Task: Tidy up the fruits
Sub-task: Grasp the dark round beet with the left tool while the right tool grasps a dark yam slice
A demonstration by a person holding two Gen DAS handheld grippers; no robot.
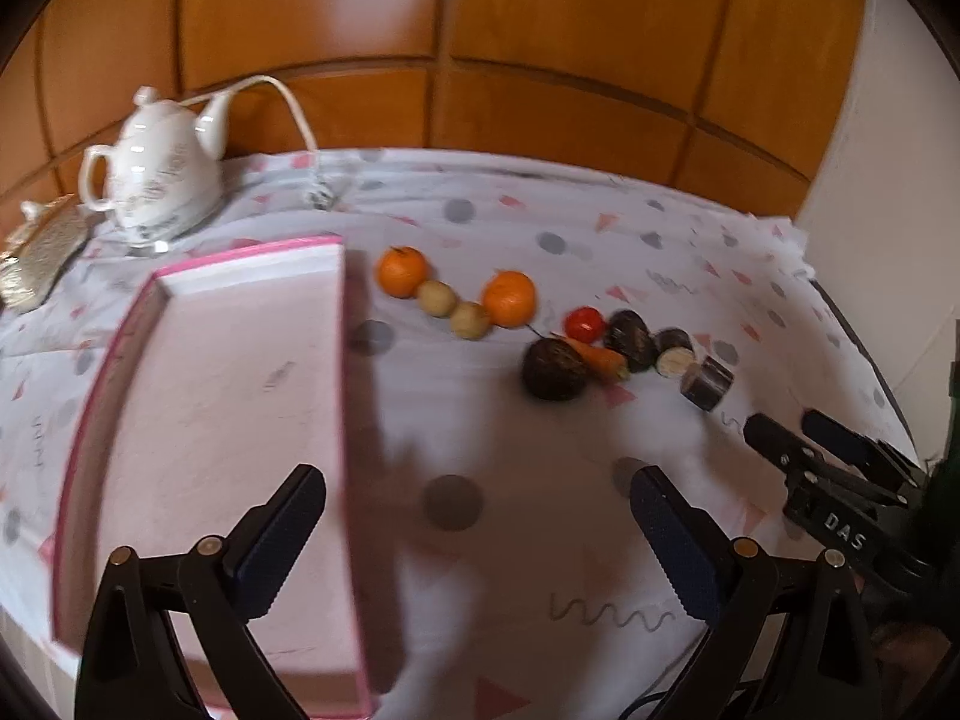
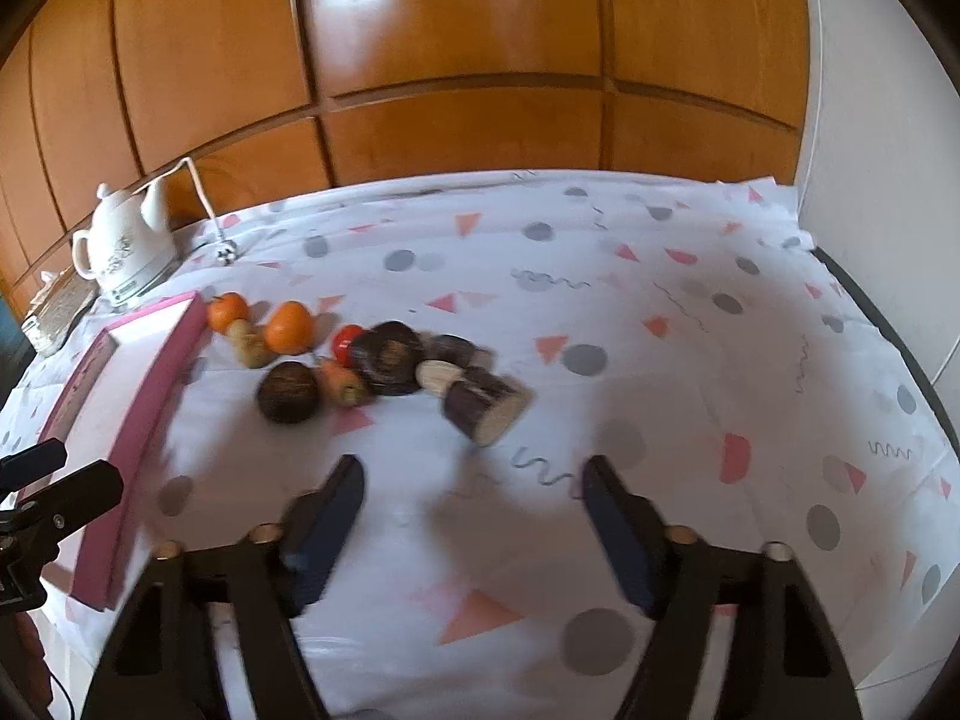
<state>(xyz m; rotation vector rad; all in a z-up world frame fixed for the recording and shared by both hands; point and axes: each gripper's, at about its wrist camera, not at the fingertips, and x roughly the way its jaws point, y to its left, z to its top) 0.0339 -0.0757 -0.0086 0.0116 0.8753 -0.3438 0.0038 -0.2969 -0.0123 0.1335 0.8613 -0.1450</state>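
A row of toy produce lies on the patterned cloth: two oranges, two small tan balls, a red tomato, a carrot, a dark round fruit and dark cut cylinders. The same row shows in the right wrist view, with an orange and the nearest cylinder. A shallow pink box lies empty at the left. My left gripper is open above the cloth beside the box. My right gripper is open, just short of the cylinder.
A white teapot with a cord stands at the back left, beside a gold object. A wooden panel wall runs behind the table. A white wall borders the right edge.
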